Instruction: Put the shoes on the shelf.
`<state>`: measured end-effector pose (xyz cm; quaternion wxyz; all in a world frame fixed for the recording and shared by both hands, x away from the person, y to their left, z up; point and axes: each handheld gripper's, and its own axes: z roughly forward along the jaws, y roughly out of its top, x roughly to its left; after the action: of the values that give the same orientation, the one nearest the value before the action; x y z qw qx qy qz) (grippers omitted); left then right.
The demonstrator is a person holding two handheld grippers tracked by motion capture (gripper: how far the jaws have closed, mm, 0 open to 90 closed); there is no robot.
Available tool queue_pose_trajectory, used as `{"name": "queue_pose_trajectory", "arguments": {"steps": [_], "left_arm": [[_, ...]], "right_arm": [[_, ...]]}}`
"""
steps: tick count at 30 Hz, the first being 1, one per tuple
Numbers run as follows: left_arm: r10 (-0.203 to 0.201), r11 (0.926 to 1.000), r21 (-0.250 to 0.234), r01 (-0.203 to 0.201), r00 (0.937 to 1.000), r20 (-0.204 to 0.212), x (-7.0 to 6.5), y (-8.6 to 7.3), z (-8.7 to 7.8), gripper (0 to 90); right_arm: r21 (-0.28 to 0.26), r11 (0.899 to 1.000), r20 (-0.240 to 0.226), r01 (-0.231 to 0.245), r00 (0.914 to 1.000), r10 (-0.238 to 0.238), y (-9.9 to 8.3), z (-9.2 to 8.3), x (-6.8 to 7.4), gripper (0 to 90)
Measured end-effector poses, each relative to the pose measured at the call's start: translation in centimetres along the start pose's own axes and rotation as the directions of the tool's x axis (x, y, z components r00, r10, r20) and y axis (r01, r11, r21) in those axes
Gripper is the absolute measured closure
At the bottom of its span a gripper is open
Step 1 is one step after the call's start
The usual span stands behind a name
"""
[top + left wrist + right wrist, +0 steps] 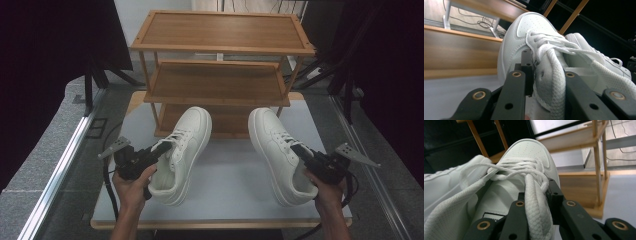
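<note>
Left shoe: in front of the wooden rack, left gripper pinching its side.
Right shoe: beside it, right gripper pinching its side.

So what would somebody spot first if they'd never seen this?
Two white shoes, side by side on the pale table: the left shoe and the right shoe. The left gripper and the right gripper each pinch a shoe by its side wall near the laces. Behind them stands a wooden rack.
</note>
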<state>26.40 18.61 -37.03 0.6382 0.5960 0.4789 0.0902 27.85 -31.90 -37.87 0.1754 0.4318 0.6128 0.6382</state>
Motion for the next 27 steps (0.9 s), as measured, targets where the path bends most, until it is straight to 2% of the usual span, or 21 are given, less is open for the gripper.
{"name": "queue_pose_trajectory", "arguments": {"steps": [4,8,15,18,22,27], "left_arm": [[0.009,0.9999,-0.008,-0.009,0.9996,0.027,-0.7,0.7,0.9,80.5],[0.017,0.9998,-0.008,-0.016,0.9992,0.036,-1.3,1.2,1.7,80.5],[-0.011,0.9996,-0.025,0.012,0.9982,0.058,-1.3,2.2,2.5,80.0],[-0.007,0.9993,-0.037,0.008,0.9989,0.047,-1.3,2.9,2.7,80.0],[0.009,0.9993,-0.036,-0.009,0.9997,0.023,-1.4,3.6,3.0,80.0],[0.003,0.9994,-0.036,-0.002,0.9996,0.027,-1.6,4.4,3.2,79.9]], "right_arm": [[-0.034,0.999,-0.002,-0.013,0.9999,0.013,1.0,0.4,0.6,82.2],[-0.032,1.0,-0.003,0.002,1.0,-0.002,1.9,0.6,1.1,82.1],[-0.034,0.999,-0.001,0.014,0.9999,-0.014,3.1,1.3,1.6,82.0],[-0.049,0.999,0.017,0.021,0.9997,-0.02,3.9,2.0,2.0,82.0],[-0.043,0.999,0.007,0.031,0.9995,-0.031,5.0,2.8,2.6,82.0],[-0.055,0.997,0.012,0.051,0.9987,-0.05,5.8,3.3,3.4,82.0]]}}
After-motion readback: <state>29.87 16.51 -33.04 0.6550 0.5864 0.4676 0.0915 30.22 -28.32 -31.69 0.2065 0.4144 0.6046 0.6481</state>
